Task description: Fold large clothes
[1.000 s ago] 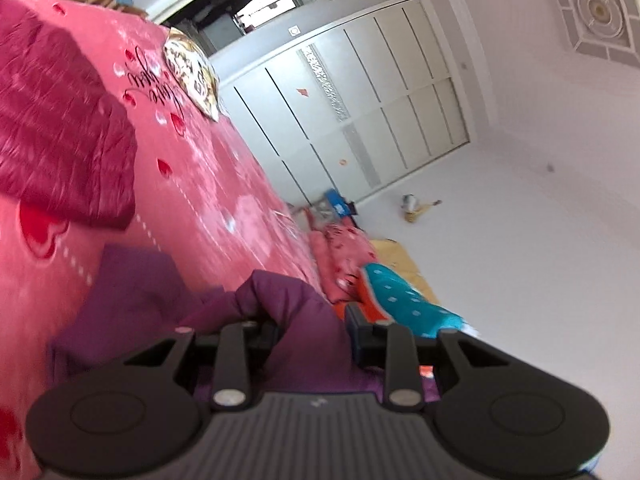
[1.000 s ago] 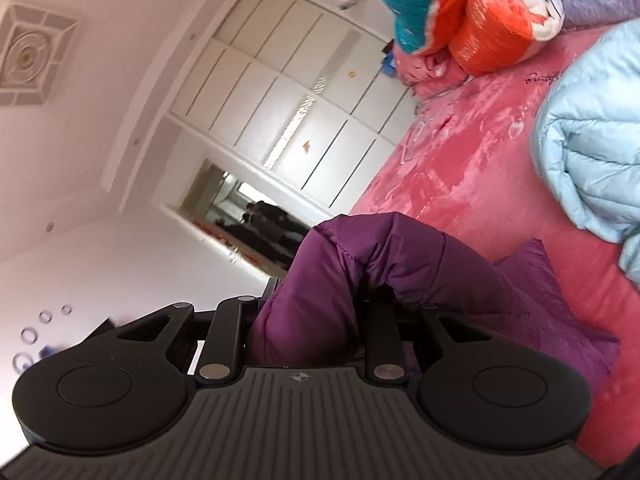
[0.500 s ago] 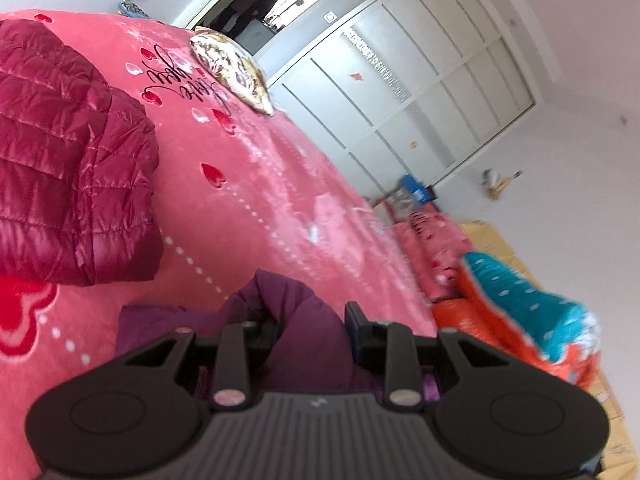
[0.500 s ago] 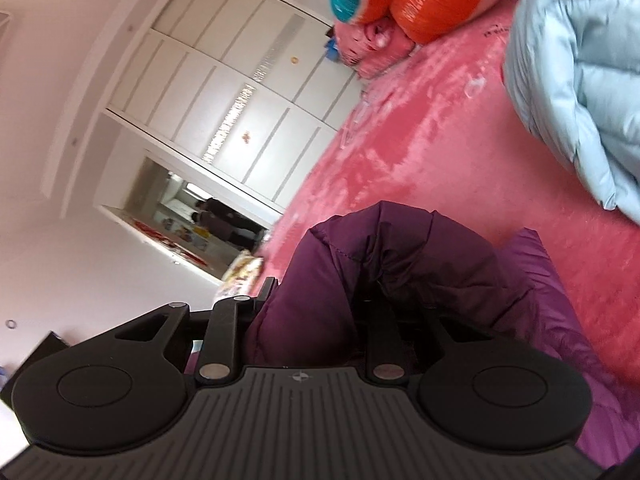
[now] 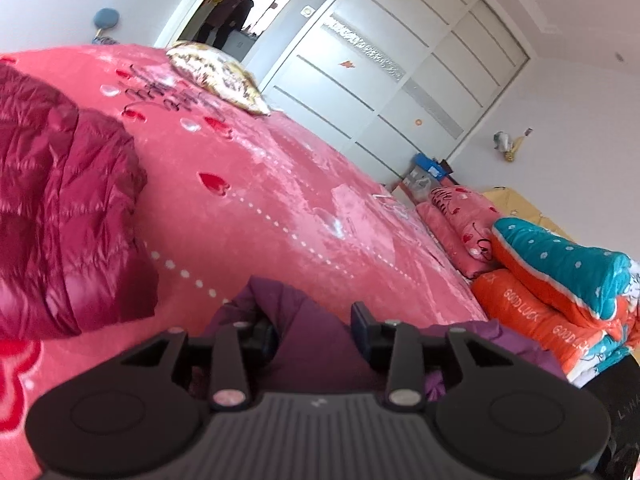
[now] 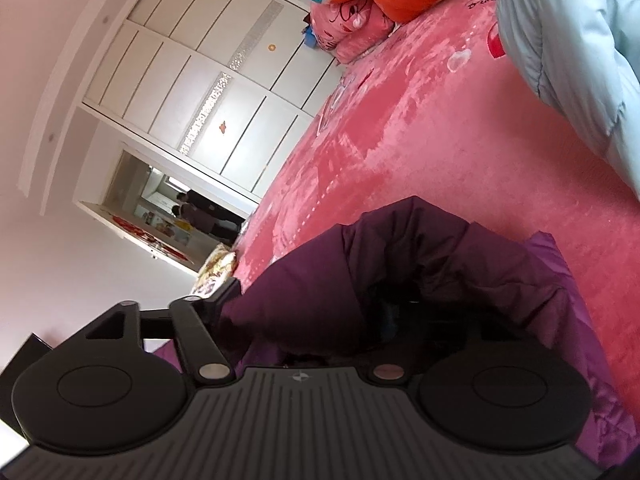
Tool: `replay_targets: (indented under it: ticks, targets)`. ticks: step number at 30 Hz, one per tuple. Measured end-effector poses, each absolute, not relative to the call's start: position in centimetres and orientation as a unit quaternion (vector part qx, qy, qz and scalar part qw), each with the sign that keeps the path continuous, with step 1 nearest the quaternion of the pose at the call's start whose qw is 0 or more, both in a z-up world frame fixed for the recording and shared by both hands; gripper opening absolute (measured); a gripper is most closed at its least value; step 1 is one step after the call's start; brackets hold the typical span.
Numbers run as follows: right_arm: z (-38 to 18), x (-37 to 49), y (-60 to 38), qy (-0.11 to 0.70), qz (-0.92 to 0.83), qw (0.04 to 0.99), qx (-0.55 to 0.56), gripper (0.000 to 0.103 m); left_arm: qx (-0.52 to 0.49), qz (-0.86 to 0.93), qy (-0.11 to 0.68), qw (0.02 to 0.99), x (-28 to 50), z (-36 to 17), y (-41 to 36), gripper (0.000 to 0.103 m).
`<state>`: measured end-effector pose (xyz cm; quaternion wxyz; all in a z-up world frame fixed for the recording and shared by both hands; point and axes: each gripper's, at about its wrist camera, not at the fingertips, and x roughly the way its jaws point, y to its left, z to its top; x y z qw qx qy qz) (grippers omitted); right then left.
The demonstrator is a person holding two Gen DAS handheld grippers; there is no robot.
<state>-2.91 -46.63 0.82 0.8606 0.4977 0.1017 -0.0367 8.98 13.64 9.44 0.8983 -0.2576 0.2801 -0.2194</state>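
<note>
The purple jacket (image 5: 320,344) lies bunched on the pink bed (image 5: 280,208), at the near edge of both wrist views.

Left gripper (image 5: 314,326): low over the bed, pointing slightly downward. A raised fold of the purple jacket stands between its two fingers (image 5: 362,326). The jaws are opening, at a narrow-to-middling gap; the fabric fills most of the space between them, and whether the pads press on it cannot be told.

Right gripper (image 6: 316,300): its jaws are opening and stand wide. The left finger (image 6: 228,292) is swung well out and clear of the cloth. The other finger is buried under a hump of the purple jacket and cannot be seen, so contact on that side cannot be judged. The jacket's fold sits in the open gap, slumped over the gripper body.

Surroundings, left wrist view: a dark red quilted jacket (image 5: 64,216) lies on the bed to the left, apart from the purple one. A patterned cushion (image 5: 218,76) rests at the far edge of the bed. Beyond it stand a white wardrobe (image 5: 400,76) and an open doorway (image 5: 248,4) with people in it. At right, a stack of folded bedding (image 5: 560,292) in orange, teal and pink sits at the bed's end.

Right wrist view: a pale blue padded jacket (image 6: 572,56) lies on the bed at upper right, well apart from the purple jacket.
</note>
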Motion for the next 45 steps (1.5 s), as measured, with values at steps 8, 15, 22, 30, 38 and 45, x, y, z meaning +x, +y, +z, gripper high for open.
replay_targets:
  ticks: [8, 15, 22, 30, 38, 45]
  targets:
    - [1.9, -4.5, -47.8, 0.046, -0.031, 0.843, 0.535, 0.103, -0.219, -0.227, 0.254, 0.914, 7.7, 12.7, 15.0, 0.068]
    - [5.8, -7.9, -46.7, -0.012, -0.078, 0.889, 0.451, 0.103, -0.181, -0.184, 0.174, 0.950, 4.0, 16.5, 17.7, 0.101]
    - [9.1, -9.3, -40.4, 0.030, -0.026, 0.960, 0.277, 0.103, -0.075, -0.278, 0.181, 0.940, -0.6, 15.9, 11.3, 0.099]
    - [3.9, -4.7, -33.9, 0.281, 0.128, 0.923, 0.228, 0.103, 0.032, -0.390, 0.239, 0.889, -1.0, 11.3, 2.7, 0.071]
    - [2.5, -1.9, -35.3, 0.269, -0.018, 0.947, 0.173, 0.103, 0.040, -0.325, 0.268, 0.906, 4.9, 9.1, 1.0, 0.070]
    - [1.5, -1.4, -37.1, 0.235, -0.118, 0.947, 0.184, 0.103, -0.004, -0.224, 0.290, 0.930, 8.8, 8.1, 3.8, 0.067]
